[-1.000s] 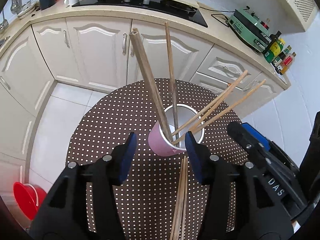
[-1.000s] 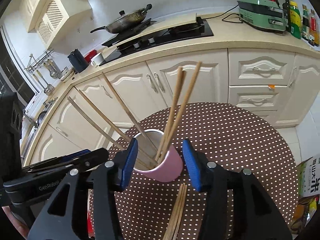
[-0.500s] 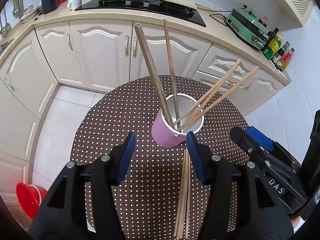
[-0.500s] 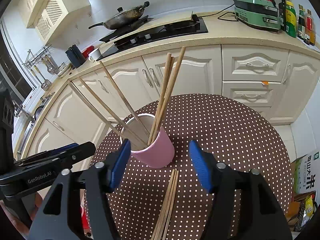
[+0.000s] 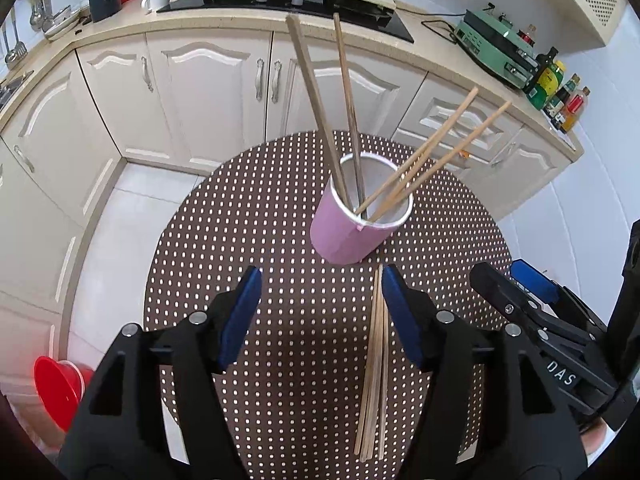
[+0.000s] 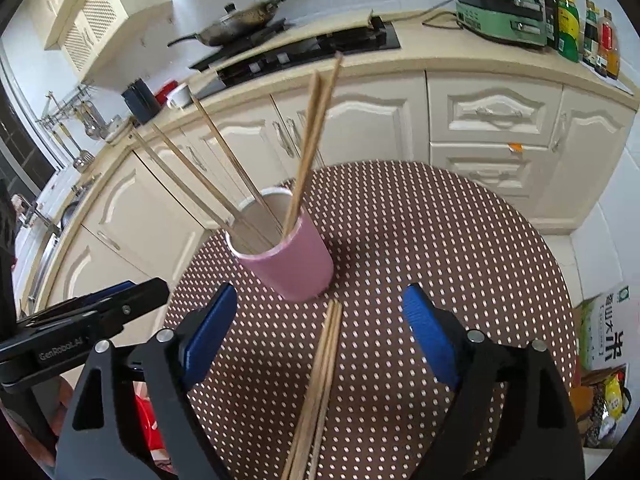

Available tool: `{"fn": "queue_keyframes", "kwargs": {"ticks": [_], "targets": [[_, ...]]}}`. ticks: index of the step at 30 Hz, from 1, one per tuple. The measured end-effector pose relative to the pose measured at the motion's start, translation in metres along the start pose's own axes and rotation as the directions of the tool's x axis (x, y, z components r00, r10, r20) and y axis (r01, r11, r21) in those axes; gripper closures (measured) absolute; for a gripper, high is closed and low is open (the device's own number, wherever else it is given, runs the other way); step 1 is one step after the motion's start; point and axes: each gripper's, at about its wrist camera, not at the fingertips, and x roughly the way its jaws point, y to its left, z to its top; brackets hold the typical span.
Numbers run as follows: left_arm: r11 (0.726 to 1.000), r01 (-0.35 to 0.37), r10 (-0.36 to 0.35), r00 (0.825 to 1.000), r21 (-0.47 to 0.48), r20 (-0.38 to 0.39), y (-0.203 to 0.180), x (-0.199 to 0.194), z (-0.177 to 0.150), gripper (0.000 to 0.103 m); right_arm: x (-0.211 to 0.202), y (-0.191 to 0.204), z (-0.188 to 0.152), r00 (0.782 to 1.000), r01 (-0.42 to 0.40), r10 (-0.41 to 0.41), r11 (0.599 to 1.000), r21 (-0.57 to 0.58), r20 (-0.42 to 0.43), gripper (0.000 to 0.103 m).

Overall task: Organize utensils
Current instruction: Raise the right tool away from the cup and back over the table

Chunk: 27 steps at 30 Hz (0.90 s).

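two hand-held grippers, left (image 5: pixel 321 304) and right (image 6: pixel 318 320), gaping empty over dotted round table (image 5: pixel 256 240), kitchen cabinets (image 5: pixel 208 92) behind

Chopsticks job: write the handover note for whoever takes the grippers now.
Left gripper: open, empty, jaws just widened.
Right gripper: open, empty, jaws just widened, over the loose chopsticks.
Pink cup stands upright on the dotted table.
Done: six chopsticks stand in the cup.
Left: the loose bundle lying flat just in front of the cup; pick it up and drop it in.
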Motion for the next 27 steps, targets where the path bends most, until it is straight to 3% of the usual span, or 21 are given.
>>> {"fn": "queue_keyframes", "kwargs": {"ticks": [11, 27], "targets": [[1.000, -0.017, 0.019, 0.997, 0.018, -0.077, 0.005, 0.016, -0.030, 0.037, 0.020, -0.015, -0.031, 0.992, 0.075, -0.071, 0.997, 0.029, -0.108, 0.014], [0.997, -0.037, 0.048, 0.981, 0.063, -0.187, 0.015, 0.045, -0.061, 0.036, 0.055, -0.018, -0.075, 0.954, 0.158, -0.152, 0.987, 0.002, -0.257, 0.014]]}}
